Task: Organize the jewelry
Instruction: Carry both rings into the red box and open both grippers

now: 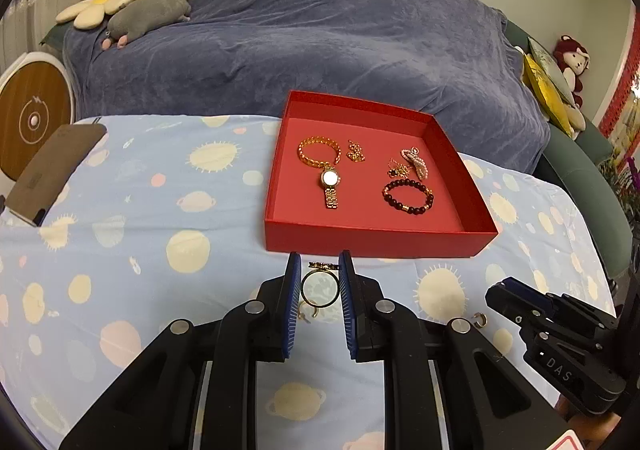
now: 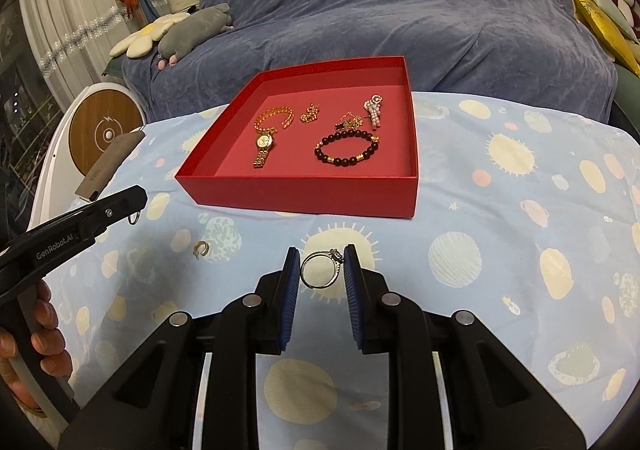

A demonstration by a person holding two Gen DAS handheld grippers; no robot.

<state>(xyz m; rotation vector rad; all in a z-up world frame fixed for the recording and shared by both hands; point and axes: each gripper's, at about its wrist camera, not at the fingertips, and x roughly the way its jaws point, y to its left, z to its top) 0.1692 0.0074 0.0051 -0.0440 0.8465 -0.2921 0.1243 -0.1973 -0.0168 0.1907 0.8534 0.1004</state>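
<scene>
Blue pads of the left gripper (image 1: 320, 282) stand narrowly apart and pinch a gold ring (image 1: 320, 287) between them, its flat top bar facing the box; the ring hangs clear of the cloth (image 1: 120, 250); the right gripper (image 2: 322, 270) likewise stands only a little open, clamped on a silver ring (image 2: 321, 270) with a small stone setting at its upper right; both rings are held just short of the near wall of the red box (image 1: 376, 242), which sits on the planet-print cloth; inside the box lie a gold chain bracelet (image 1: 319, 151), a gold watch (image 1: 330, 185) touching it, a small gold charm (image 1: 355, 151), a dark bead bracelet (image 1: 408, 195), a tangled gold piece (image 1: 398, 169) and a pearl bow (image 1: 416, 161); two small earrings remain on the cloth, one (image 1: 308, 314) under the left gripper, another (image 1: 479, 319) near the right gripper's tip; a person's hand (image 2: 36, 330) grips the left tool's handle; a blue-covered sofa (image 1: 320, 29) with plush toys stands beyond the table.
</scene>
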